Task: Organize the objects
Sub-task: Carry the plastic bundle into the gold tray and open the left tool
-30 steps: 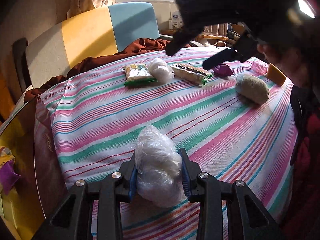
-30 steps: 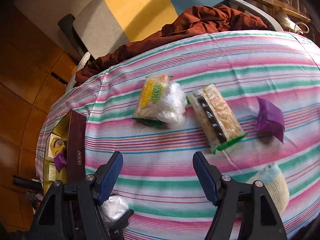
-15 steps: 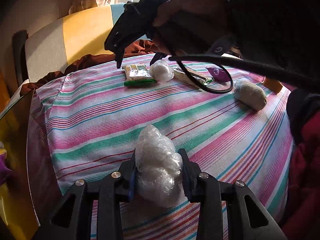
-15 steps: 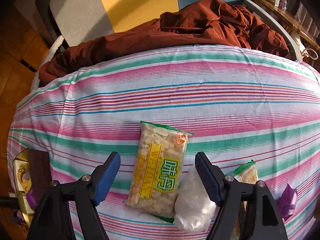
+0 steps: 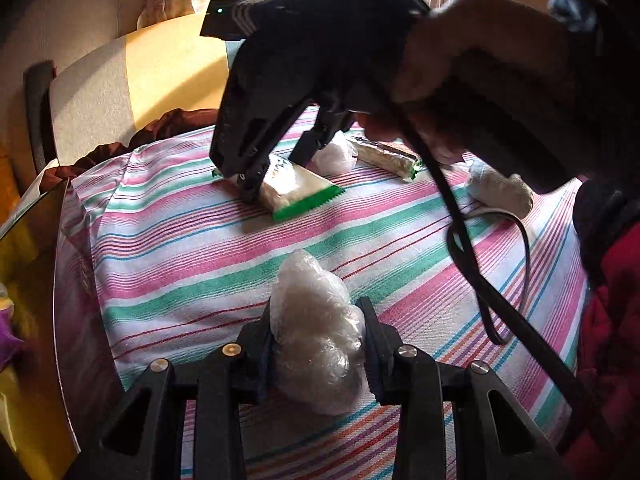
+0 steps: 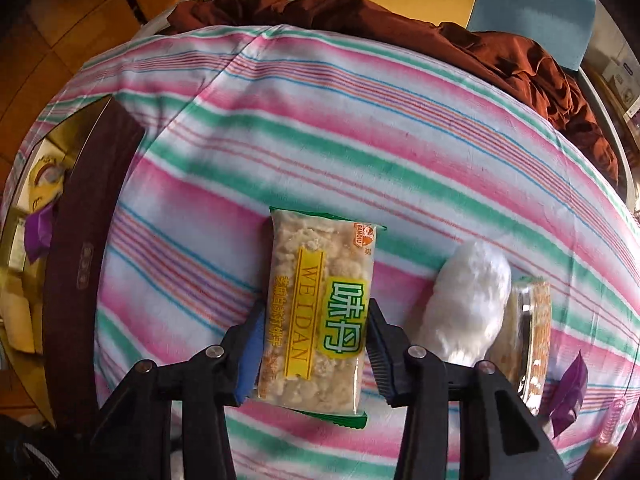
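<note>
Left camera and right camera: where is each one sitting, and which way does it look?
Left wrist: on the left gripper, shut on a plastic bundle, looking across the striped table; shows the person's hand.
Right wrist: on the right gripper, looking steeply down; jaws closing around the snack packet.
Shared: that packet.

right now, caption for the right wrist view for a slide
Right claw closing around a WEIDAN snack packet lying on the striped tablecloth, white plastic bundle beside it.
</note>
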Demonstrator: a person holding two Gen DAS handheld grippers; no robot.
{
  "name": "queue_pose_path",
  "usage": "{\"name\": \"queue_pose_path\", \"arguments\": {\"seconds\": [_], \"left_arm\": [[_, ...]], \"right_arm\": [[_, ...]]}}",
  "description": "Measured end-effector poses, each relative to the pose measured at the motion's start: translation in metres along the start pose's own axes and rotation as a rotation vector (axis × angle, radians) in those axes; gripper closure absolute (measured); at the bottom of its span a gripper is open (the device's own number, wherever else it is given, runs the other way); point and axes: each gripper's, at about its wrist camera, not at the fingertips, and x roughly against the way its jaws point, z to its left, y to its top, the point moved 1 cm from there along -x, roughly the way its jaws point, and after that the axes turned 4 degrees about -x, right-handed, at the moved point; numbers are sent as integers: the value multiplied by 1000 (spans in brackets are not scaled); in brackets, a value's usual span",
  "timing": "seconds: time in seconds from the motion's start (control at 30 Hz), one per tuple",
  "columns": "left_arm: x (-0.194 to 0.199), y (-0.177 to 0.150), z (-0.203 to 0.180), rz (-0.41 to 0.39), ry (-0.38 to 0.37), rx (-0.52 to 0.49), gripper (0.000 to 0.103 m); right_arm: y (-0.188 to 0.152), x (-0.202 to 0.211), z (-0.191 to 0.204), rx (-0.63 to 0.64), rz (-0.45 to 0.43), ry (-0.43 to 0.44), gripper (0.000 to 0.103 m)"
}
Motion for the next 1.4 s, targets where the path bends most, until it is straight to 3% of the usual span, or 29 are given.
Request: {"name": "queue_pose_path", "arguments": {"seconds": [0.3, 0.6, 0.87, 1.1, 1.4], "left_arm": [[0, 1, 0, 12, 6, -8, 66], [17, 2, 3, 63, -28, 58, 68], [66, 16, -1, -11, -54, 62, 68], [105, 17, 60, -45, 45, 216, 68], [140, -26, 194, -11, 262, 513, 67]], "right_arm": [[-67, 14, -25, -128, -71, 54, 56], [-75, 14, -34, -113, -97, 35, 56], [-83, 15, -38, -87, -106, 8, 57], [-84, 13, -33, -69, -110, -13, 57], [-85, 13, -31, -53, -114, -43, 56]]}}
